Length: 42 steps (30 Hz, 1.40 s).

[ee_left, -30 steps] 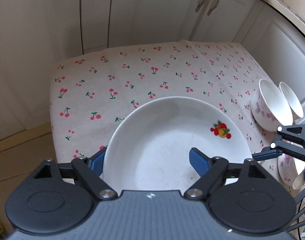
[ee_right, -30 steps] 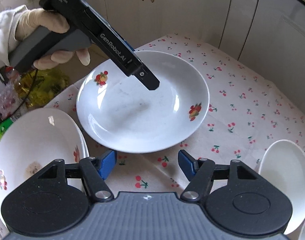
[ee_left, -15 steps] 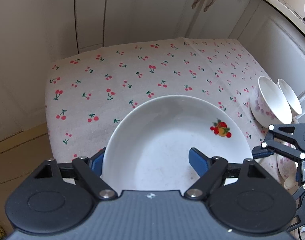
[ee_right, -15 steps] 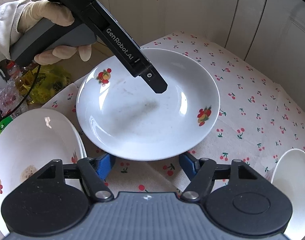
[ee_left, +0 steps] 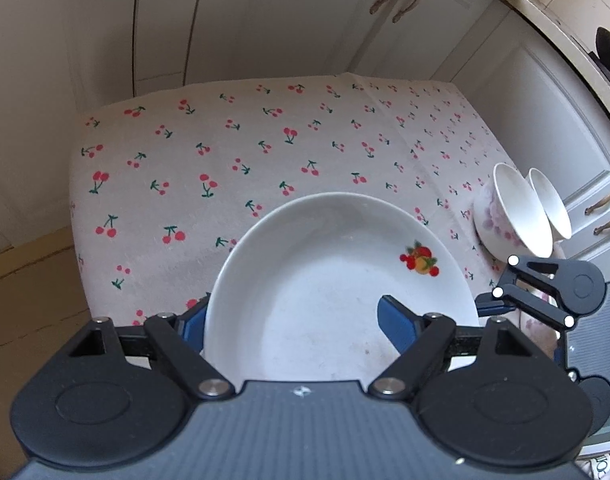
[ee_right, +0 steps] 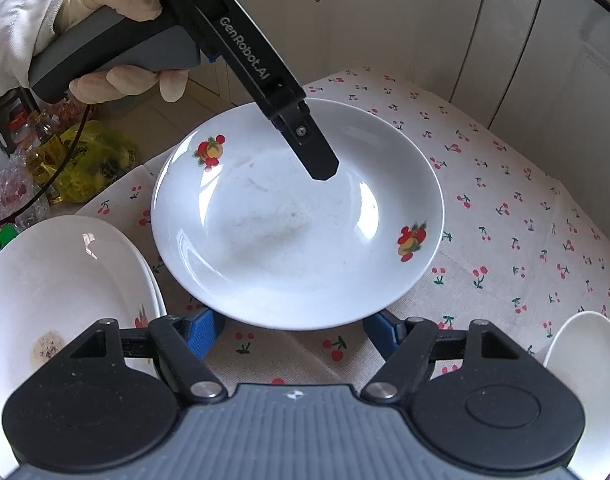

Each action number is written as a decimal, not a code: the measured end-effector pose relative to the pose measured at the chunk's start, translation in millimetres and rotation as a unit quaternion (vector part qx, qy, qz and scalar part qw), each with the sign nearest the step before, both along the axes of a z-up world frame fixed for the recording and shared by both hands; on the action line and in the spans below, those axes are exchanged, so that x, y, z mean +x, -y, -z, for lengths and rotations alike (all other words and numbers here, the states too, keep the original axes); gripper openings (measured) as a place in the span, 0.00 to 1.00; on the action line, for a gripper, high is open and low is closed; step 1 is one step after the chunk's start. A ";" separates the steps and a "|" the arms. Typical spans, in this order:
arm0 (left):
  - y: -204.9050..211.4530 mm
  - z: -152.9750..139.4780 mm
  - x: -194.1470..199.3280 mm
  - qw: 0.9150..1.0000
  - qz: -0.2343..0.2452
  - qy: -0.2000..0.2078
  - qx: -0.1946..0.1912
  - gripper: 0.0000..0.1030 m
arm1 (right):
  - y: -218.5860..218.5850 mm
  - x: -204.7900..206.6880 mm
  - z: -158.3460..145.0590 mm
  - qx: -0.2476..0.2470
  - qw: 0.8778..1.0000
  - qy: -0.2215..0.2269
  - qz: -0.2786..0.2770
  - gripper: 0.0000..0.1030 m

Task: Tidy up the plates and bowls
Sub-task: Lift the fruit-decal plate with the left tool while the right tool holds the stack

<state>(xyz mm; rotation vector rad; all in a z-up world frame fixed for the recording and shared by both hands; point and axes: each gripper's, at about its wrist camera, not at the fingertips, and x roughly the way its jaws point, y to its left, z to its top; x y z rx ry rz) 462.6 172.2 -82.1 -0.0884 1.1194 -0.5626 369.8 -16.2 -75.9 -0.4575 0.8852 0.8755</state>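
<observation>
1. The fruit plate [ee_right: 297, 220] is big, white and round, with little fruit pictures on its rim. It is held tilted over the bench [ee_left: 265, 152], which has a cherry cloth on it.
2. The left tongs [ee_left: 291, 320] pinch the plate's rim. One blue pad lies inside the plate and the other goes under its edge.
3. The right tongs [ee_right: 293, 330] sit right at the near edge of the plate, just below it. Their jaws have just been opening and are spread. Only the plate's edge is between them, and the pads do not press on it.
4. So I think the left hand [ee_right: 117, 40] has the plate now and is the one to move it.
5. A stack of plates [ee_right: 61, 280] lies just to the left of the held plate, close by. That looks like where it should go.
6. Two tipped bowls [ee_left: 521, 212] sit over on the right side of the bench.
</observation>
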 end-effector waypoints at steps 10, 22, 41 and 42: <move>2.8 -1.2 9.6 1.000 0.015 -0.004 -0.001 0.80 | -1.5 -1.3 -0.3 -0.009 1.000 0.012 0.000 0.83; 9.7 0.1 10.8 0.999 0.034 0.009 0.003 0.80 | 0.1 -1.5 -0.3 -0.003 1.000 0.007 0.007 0.82; 14.4 2.6 12.1 0.998 0.051 0.032 0.009 0.83 | 4.8 13.4 0.9 -0.008 1.000 -0.023 0.010 0.94; 14.4 2.8 12.6 0.998 0.051 0.032 0.007 0.84 | 6.0 16.0 1.4 -0.009 0.999 -0.026 0.019 0.94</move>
